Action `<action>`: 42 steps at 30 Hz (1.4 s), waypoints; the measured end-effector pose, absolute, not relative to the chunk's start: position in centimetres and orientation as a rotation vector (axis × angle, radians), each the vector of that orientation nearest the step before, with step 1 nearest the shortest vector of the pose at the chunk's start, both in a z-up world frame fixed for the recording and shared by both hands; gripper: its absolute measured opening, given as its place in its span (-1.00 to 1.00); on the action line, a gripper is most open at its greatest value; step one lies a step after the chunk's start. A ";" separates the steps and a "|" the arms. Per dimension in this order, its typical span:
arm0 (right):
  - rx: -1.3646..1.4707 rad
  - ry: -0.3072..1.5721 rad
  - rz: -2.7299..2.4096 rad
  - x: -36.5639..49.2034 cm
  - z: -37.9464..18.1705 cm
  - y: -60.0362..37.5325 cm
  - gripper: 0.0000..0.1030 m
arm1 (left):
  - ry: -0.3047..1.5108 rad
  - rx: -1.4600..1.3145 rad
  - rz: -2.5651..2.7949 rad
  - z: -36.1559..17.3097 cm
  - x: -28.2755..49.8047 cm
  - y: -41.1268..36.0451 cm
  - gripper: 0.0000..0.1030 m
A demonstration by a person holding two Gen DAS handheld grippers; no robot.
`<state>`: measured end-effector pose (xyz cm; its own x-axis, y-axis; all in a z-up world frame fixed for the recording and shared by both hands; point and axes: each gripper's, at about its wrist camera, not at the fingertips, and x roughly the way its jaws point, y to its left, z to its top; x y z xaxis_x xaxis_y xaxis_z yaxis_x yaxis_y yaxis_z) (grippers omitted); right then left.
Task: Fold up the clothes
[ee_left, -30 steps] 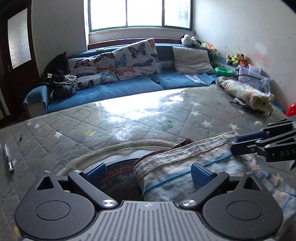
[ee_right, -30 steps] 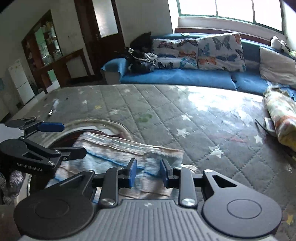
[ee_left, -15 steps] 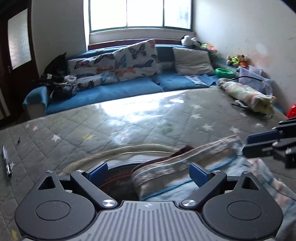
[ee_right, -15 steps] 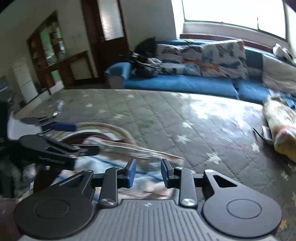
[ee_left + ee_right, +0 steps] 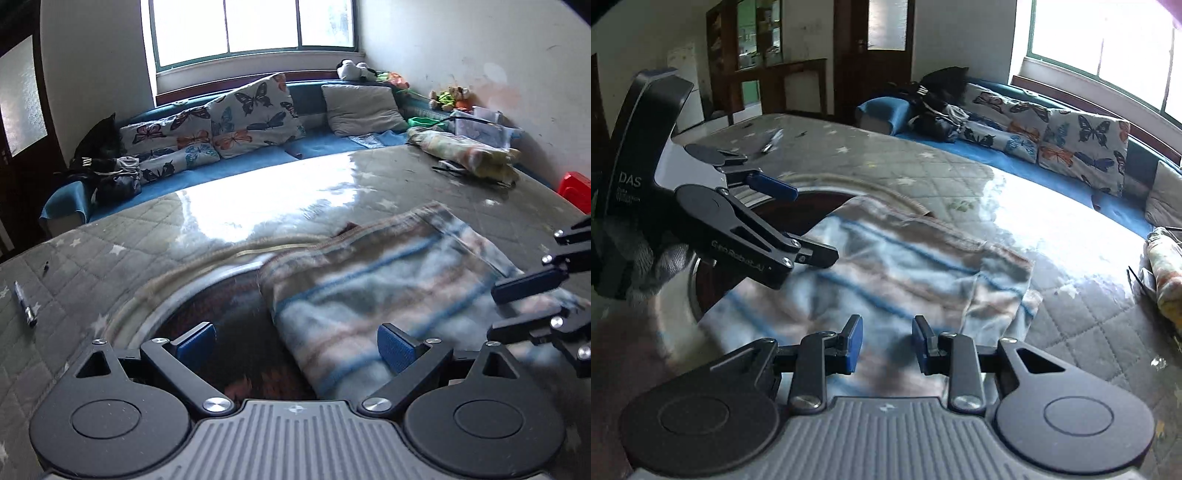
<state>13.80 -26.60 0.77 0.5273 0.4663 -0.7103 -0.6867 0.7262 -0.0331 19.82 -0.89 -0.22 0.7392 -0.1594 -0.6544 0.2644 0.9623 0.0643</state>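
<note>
We see a striped cloth, pale blue, white and brownish with thin blue lines, lying folded on a grey quilted mattress with star print. It sits near the mattress's near edge, partly over a dark round patterned thing with a pale rim; we cannot tell what that is. The cloth is motion-blurred in both views.

Left gripper: jaws spread wide, blue pads apart, nothing clamped. Its right pad is over the cloth's near-left part, its left pad over the dark round thing. Whether the pads touch the fabric we cannot tell.

Right gripper: jaws at a narrower gap, clearly parted, with cloth visible between and below the pads and not pinched. It hangs over the cloth's near-right part. In the left view the right gripper comes in from the right edge, over the cloth's right side.

Left gripper in the right view sits at the cloth's left side, held by a hand in a grey knit glove.

Also there: a pen-like object near the mattress's left edge, a rolled floral bundle at the far right corner, a blue sofa with butterfly cushions beyond the far edge, and a red stool at right.
</note>
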 end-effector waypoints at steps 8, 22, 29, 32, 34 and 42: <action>-0.325 0.736 0.699 10.5 1.1 -28.1 -0.43 | 0.695 0.176 -0.287 -0.3 14.8 -0.6 0.88; -0.210 0.725 0.643 11.6 2.7 -30.1 -0.43 | 0.675 0.168 -0.268 0.8 14.7 0.3 0.86; -0.166 0.780 0.575 14.8 0.5 -30.2 -0.43 | 0.715 0.145 -0.210 -0.4 17.6 -0.1 0.86; -0.146 0.790 0.564 15.1 0.4 -30.9 -0.43 | 0.727 0.142 -0.200 -0.6 18.2 0.4 0.87; -0.136 0.770 0.561 15.4 1.1 -31.1 -0.43 | 0.722 0.139 -0.195 -0.4 18.6 0.5 0.86; -0.071 0.750 0.552 19.4 1.2 -29.5 -0.43 | 0.731 0.079 -0.160 0.2 22.2 0.2 0.86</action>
